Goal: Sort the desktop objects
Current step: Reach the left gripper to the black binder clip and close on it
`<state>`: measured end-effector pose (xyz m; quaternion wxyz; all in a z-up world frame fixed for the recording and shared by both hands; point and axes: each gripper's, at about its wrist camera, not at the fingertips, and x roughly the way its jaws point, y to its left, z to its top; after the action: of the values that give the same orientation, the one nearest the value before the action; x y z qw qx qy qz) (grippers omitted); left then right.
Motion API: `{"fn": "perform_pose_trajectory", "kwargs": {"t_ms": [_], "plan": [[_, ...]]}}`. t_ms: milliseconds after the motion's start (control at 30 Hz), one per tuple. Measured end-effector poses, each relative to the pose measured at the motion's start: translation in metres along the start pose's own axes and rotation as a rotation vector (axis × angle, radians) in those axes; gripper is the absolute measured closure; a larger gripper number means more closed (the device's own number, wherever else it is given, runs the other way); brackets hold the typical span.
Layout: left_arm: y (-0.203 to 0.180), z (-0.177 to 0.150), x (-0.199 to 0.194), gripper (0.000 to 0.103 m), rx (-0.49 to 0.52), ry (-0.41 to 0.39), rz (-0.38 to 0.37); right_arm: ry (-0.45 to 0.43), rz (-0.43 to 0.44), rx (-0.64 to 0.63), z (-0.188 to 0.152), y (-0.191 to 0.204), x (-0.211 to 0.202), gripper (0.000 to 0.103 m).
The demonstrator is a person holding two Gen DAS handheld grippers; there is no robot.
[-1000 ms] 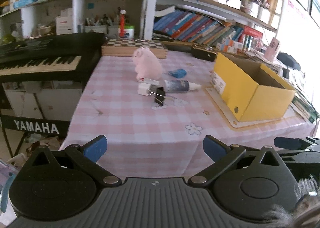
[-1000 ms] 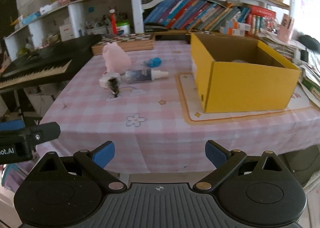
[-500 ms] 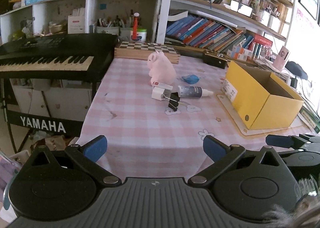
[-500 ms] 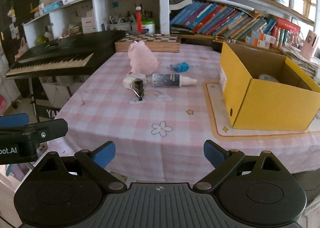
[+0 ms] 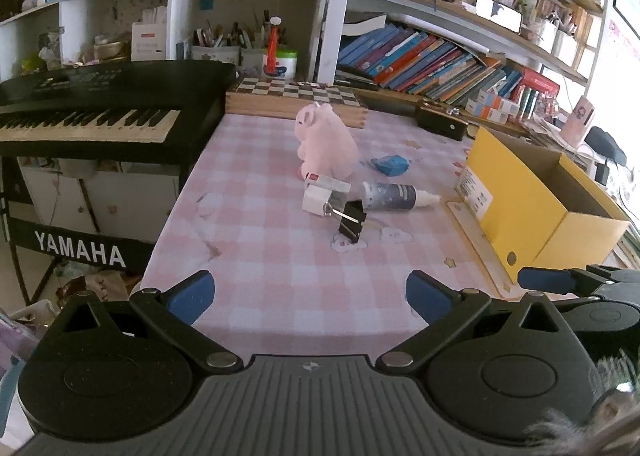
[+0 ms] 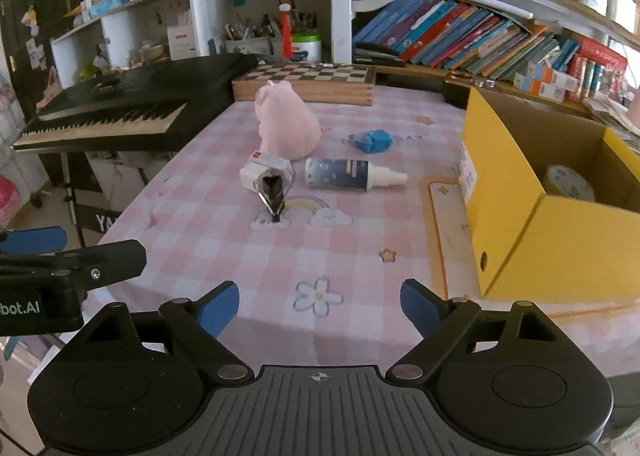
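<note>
On the pink checked tablecloth (image 5: pixel 260 256) lie a pink plush toy (image 5: pixel 326 144), a small white box (image 5: pixel 320 196), a black binder clip (image 5: pixel 352 216), a dark spray bottle (image 5: pixel 394 197) on its side and a blue object (image 5: pixel 390 165). They also show in the right wrist view: plush (image 6: pixel 286 122), box (image 6: pixel 256 174), clip (image 6: pixel 272 192), bottle (image 6: pixel 346 175), blue object (image 6: pixel 372 141). An open yellow box (image 6: pixel 532 216) stands at the right, with a round thing inside. My left gripper (image 5: pixel 310 294) and right gripper (image 6: pixel 320 306) are open and empty, at the table's near edge.
A black Yamaha keyboard (image 5: pixel 92 120) stands left of the table. A chessboard box (image 5: pixel 296 100) lies at the table's far edge. Shelves with books (image 6: pixel 460 40) and clutter rise behind. The left gripper's finger shows at the left of the right wrist view (image 6: pixel 72 260).
Both grippers have moved forward toward the table, so the objects look nearer and larger. Nothing on the table has moved. Both grippers stay open.
</note>
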<state>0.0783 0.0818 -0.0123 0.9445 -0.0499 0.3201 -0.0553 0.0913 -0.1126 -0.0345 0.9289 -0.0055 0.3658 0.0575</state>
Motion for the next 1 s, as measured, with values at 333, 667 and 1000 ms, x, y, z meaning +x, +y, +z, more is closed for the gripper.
{"fn": "perform_pose_trajectory", "kwargs": {"t_ms": [333,667,1000], "plan": [[-0.008,0.025,0.039,0.000,-0.028,0.021,0.038,0.017,0.049,-0.025,0.028,-0.017,0.036,0.016],[-0.013,0.038,0.075,0.001,-0.070,0.086,0.043,0.028,0.057,-0.026,0.051,-0.039,0.065,0.016],[-0.035,0.043,0.139,0.038,0.006,0.137,0.000,0.021,0.000,-0.014,0.072,-0.061,0.089,0.024]]}}
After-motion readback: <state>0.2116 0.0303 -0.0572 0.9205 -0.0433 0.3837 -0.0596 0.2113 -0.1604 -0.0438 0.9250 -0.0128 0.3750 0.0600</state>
